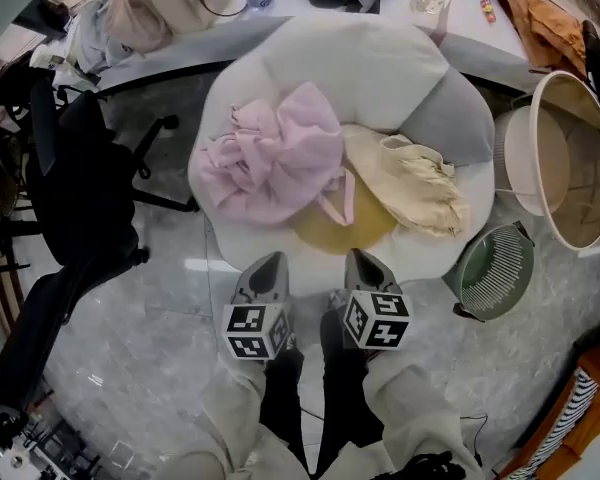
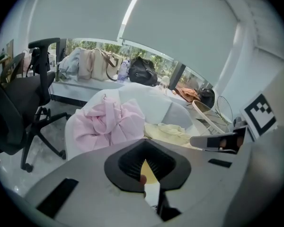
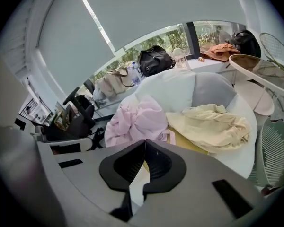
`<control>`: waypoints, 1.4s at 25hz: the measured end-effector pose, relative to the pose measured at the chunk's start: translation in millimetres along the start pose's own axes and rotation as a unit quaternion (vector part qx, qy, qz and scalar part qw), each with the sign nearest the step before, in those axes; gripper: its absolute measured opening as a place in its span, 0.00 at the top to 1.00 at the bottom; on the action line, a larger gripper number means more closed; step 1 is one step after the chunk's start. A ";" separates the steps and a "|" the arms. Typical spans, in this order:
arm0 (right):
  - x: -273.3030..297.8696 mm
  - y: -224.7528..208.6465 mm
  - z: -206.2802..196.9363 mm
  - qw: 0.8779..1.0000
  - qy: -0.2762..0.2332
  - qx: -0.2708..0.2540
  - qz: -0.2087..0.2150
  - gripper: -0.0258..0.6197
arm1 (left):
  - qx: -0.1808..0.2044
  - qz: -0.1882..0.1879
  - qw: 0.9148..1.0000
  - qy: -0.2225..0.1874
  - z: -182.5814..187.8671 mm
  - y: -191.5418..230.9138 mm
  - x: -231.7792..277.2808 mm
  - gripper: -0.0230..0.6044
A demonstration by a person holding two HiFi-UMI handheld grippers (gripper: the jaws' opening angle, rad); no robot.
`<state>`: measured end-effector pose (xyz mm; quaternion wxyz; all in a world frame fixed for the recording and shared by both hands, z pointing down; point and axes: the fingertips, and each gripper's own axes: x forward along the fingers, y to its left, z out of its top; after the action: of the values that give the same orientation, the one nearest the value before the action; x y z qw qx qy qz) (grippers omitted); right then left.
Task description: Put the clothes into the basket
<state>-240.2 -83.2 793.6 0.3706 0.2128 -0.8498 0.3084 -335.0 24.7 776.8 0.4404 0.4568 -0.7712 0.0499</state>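
Largest item: a white petal-shaped padded cushion (image 1: 350,58) with one grey segment and a yellow centre, dead ahead of both tools, bearing all the clothes. Pale round basket with a tan rim (image 1: 513,153) stands off to the right of the right gripper, beside the cushion and apart from the tools; a smaller green wire basket (image 1: 495,271) sits nearer on that same side, and which one is meant I cannot tell. Crumpled pink cloth garment (image 1: 275,153) lies ahead of the left gripper (image 1: 268,268), bunched in a heap with no clear long axis. Cream-yellow cloth garment (image 1: 415,183) lies ahead and to the right of the right gripper (image 1: 365,266), its long axis slanting from the yellow centre out toward the basket side. Both tools sit side by side at the cushion's near edge, clear of the cloth. Left jaws pressed together, nothing between; right jaws likewise pressed together and empty. Judgement: left is nearer the pink, right nearer the cream and the basket; jaws must spread before either pick.
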 end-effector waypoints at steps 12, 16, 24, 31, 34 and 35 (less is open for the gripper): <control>100.5 -67.5 -42.4 1.000 0.011 0.000 0.011 0.92 | -0.011 0.018 1.000 -0.009 -48.8 32.4 88.0 0.95; 135.0 -84.8 -61.8 1.000 0.016 0.002 0.015 0.92 | -0.014 0.020 1.000 -0.007 -74.3 44.9 117.6 0.95; 177.2 -100.0 -102.0 0.999 0.035 -0.017 0.018 0.74 | -0.009 0.007 1.000 0.001 -106.3 53.2 155.8 0.95; 208.9 -103.6 -123.5 0.997 0.055 -0.059 -0.003 0.68 | 0.003 -0.003 1.000 -0.003 -112.5 59.4 175.2 0.95; 215.4 -110.8 -125.8 0.995 0.065 -0.064 -0.031 0.68 | 0.001 -0.002 1.000 -0.001 -114.6 63.7 172.5 0.95; 216.6 -112.3 -125.9 0.995 0.070 -0.063 -0.039 0.68 | 0.000 -0.002 1.000 0.000 -115.1 64.9 170.7 0.95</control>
<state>-248.5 -106.9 1066.9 0.4536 0.1995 -0.8307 0.2538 -343.8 4.6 991.6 0.4404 0.4582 -0.7705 0.0492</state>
